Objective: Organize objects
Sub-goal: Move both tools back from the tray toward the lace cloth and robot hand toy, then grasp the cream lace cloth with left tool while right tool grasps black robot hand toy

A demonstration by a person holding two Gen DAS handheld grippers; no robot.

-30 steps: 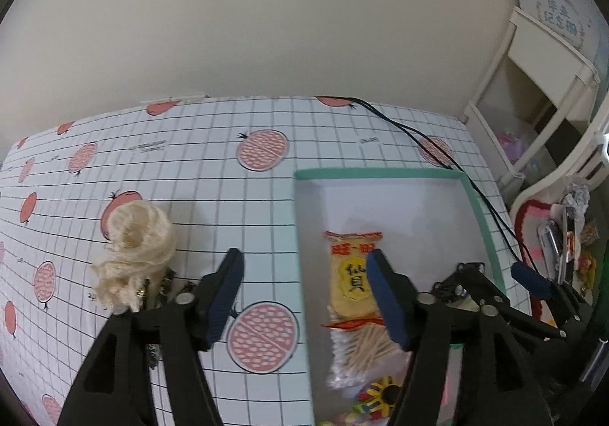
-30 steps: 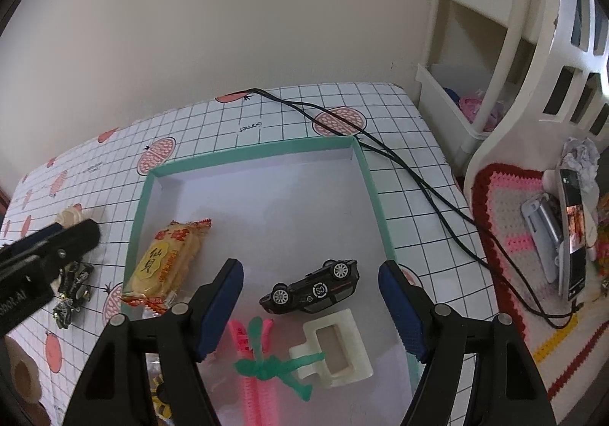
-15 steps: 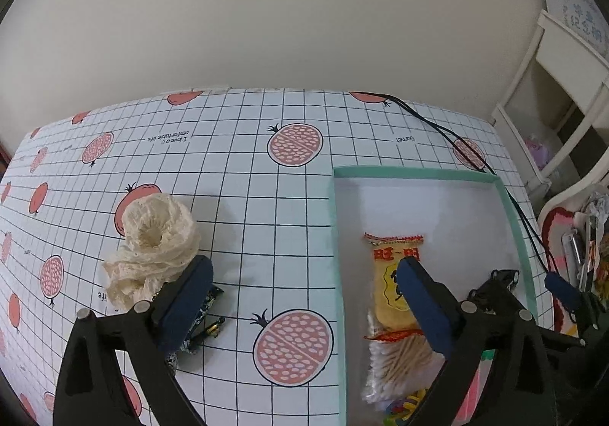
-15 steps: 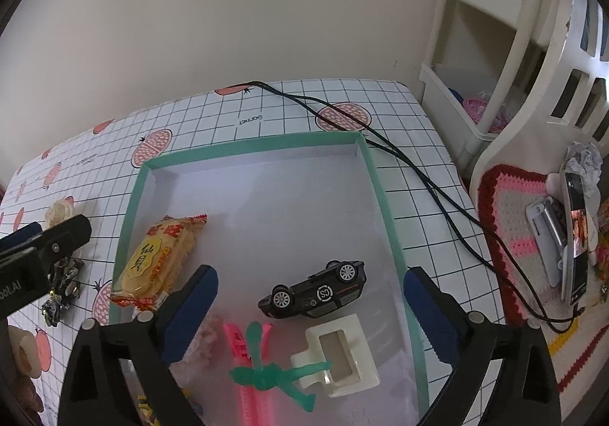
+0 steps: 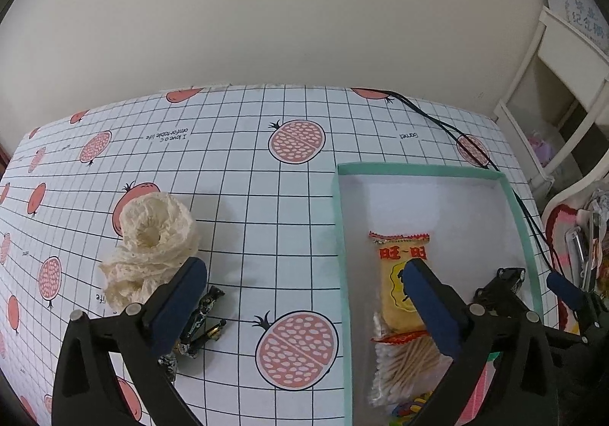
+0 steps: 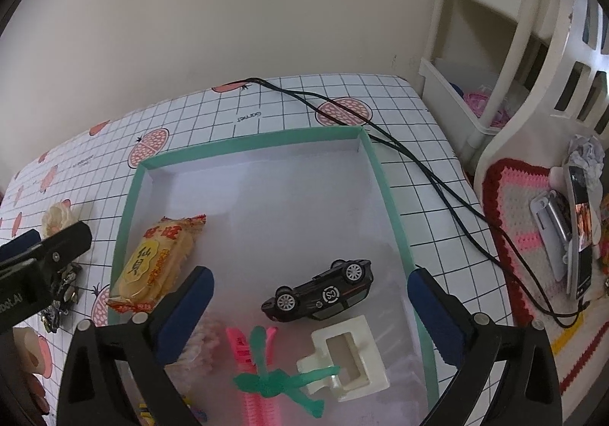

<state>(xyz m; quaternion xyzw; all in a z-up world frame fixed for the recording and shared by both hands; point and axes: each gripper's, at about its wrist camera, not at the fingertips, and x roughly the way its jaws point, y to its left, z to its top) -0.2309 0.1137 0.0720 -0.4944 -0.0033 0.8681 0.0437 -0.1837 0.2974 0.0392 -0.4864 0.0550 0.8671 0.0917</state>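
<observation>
Hovering over the tabletop (image 5: 236, 197), the left hand-held gripper (image 5: 304, 283) is standing with its jaws spread wide and nothing between them, and the right hand-held gripper (image 6: 310, 287) is hanging just as wide and just as bare over the green-rimmed tray (image 6: 384, 175).

The likely trouble is lying with the loose things outside the tray. The foil-wrapped candies (image 5: 201, 319) are sitting just beside the cream lace roll (image 5: 154, 239), so a closing jaw is liable to be catching a fold of lace along with a wrapper and dragging both. The wrappers look slick and small, and a pinch that is landing off-centre would probably be squirting one across the cloth. The lace itself looks soft and loosely wound; gripped by an edge it may be unravelling on the way over the rim. A low carry could also be clipping the tray wall.

Relative to the left hand-held gripper, the candies are lying under and just inside its left finger, near the lower edge of the left wrist view, with the lace roll just beyond that finger and to its left. Its right finger is reaching over the tray, above the yellow rice cracker packet (image 5: 399, 274) and the bag of cotton swabs (image 5: 403, 365). Under the right hand-held gripper, the overturned black toy car (image 6: 321, 293), the white clip (image 6: 344, 357) and the pink and green hair clips (image 6: 262, 380) are already resting inside the tray.
</observation>
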